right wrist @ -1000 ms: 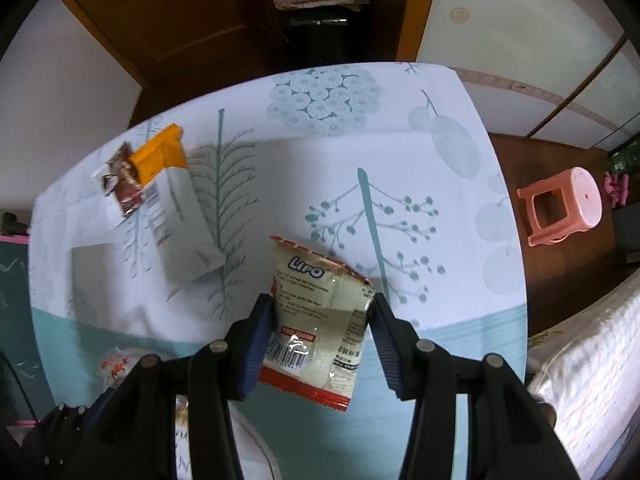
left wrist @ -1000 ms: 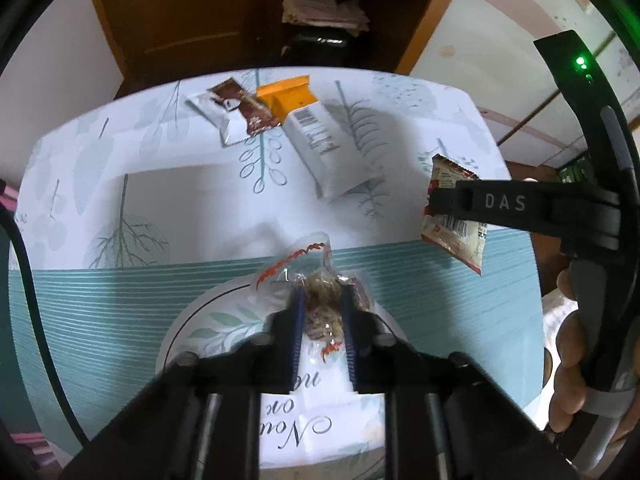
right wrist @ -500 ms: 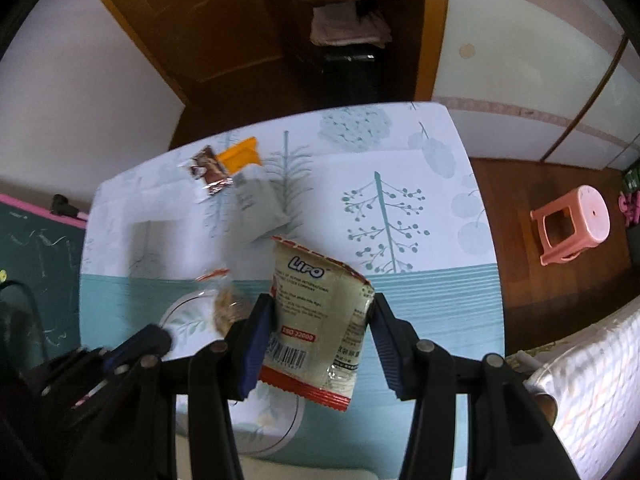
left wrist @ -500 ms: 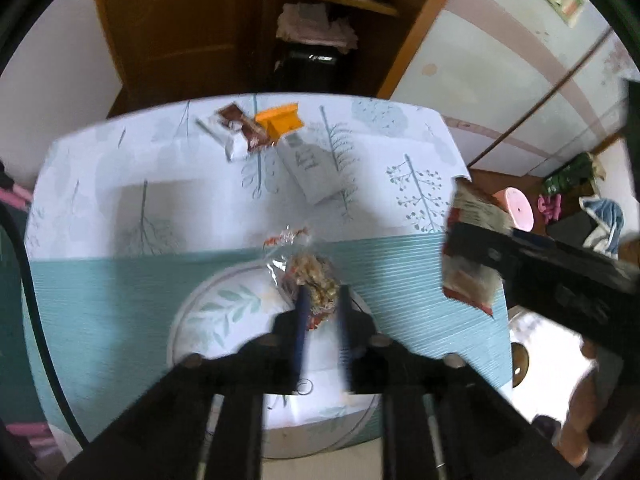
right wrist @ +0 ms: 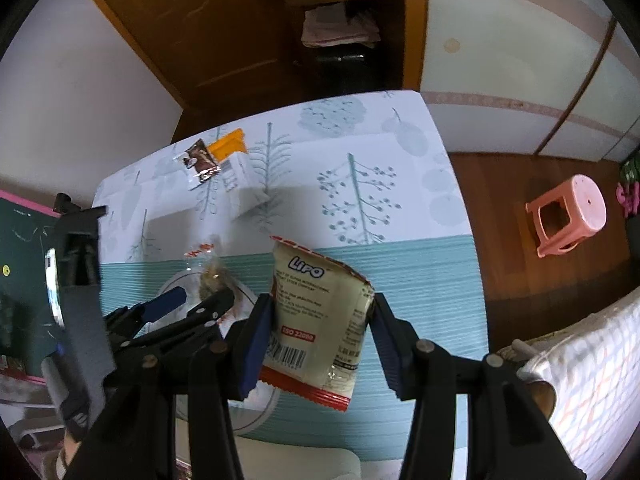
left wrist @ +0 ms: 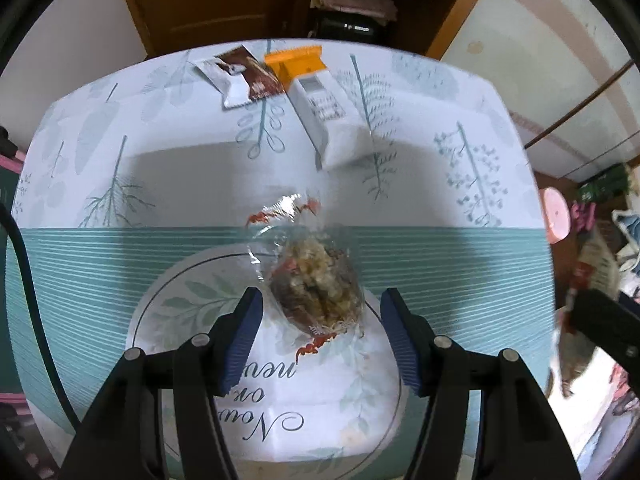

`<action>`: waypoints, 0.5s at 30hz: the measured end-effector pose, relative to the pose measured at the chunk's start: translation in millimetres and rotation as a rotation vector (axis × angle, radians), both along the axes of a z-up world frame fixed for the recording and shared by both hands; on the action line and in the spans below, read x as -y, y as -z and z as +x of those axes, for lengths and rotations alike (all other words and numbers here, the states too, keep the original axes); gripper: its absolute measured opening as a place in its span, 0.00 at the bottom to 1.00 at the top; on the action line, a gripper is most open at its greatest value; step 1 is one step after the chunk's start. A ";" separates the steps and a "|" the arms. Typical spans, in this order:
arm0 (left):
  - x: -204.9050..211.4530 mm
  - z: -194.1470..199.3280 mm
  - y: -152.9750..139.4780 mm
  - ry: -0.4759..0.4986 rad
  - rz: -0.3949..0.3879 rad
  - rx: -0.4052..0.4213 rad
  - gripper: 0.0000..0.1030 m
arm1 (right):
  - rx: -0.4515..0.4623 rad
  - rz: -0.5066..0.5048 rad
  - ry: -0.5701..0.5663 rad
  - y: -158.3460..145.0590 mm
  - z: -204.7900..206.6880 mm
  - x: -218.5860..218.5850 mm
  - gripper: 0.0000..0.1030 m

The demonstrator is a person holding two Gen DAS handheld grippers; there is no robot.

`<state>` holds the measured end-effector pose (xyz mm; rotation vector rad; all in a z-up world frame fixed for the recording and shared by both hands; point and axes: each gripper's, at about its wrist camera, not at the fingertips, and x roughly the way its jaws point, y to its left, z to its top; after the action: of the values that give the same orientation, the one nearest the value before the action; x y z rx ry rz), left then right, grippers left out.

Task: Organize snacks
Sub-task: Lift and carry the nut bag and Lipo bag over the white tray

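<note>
Now the clear-wrapped snack (left wrist: 316,286) is seen lying on the printed plate (left wrist: 180,312), partly over its far rim, evidently set there as the gathering spot for the snacks. It is flanked by the blue pads of the left hand-held gripper (left wrist: 322,334), whose jaws have just been opening and are spread clear of the wrapper, so the packet is judged released. The cream Lipo packet (right wrist: 318,322) is pinched by its sides in the right hand-held gripper (right wrist: 316,336) and held above the teal part of the desk (right wrist: 420,280), probably for the same plate. Farther off, a brown packet (left wrist: 244,76) and an orange-and-white packet (left wrist: 316,100) are left on the desk, overlapping at one corner.
</note>
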<state>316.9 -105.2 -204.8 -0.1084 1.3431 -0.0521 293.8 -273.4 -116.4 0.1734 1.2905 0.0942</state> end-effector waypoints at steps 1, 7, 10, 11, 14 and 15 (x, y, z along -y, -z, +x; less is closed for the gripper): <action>2.5 0.9 3.9 0.003 0.013 -0.010 0.58 | -0.005 0.002 0.003 2.0 -1.0 2.5 0.48; 1.0 0.5 7.2 0.017 0.035 -0.022 0.45 | -0.021 0.029 0.001 11.1 -7.0 5.6 0.48; -6.0 -7.5 -5.6 0.024 0.036 -0.014 0.45 | -0.023 0.046 -0.016 11.2 -13.3 -0.6 0.48; -8.8 -11.0 -13.4 0.031 0.026 -0.005 0.44 | -0.020 0.049 -0.027 9.5 -16.3 -4.3 0.48; -15.5 -28.4 -47.3 0.072 0.015 0.044 0.44 | -0.011 0.058 -0.054 2.2 -25.9 -14.4 0.48; -18.1 -36.0 -59.6 0.089 0.016 0.063 0.44 | -0.006 0.063 -0.063 -1.5 -29.7 -17.6 0.48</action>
<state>281.0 -87.1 -145.2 -0.0332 1.2849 -0.1194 264.1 -255.8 -115.0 0.1870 1.3001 0.1880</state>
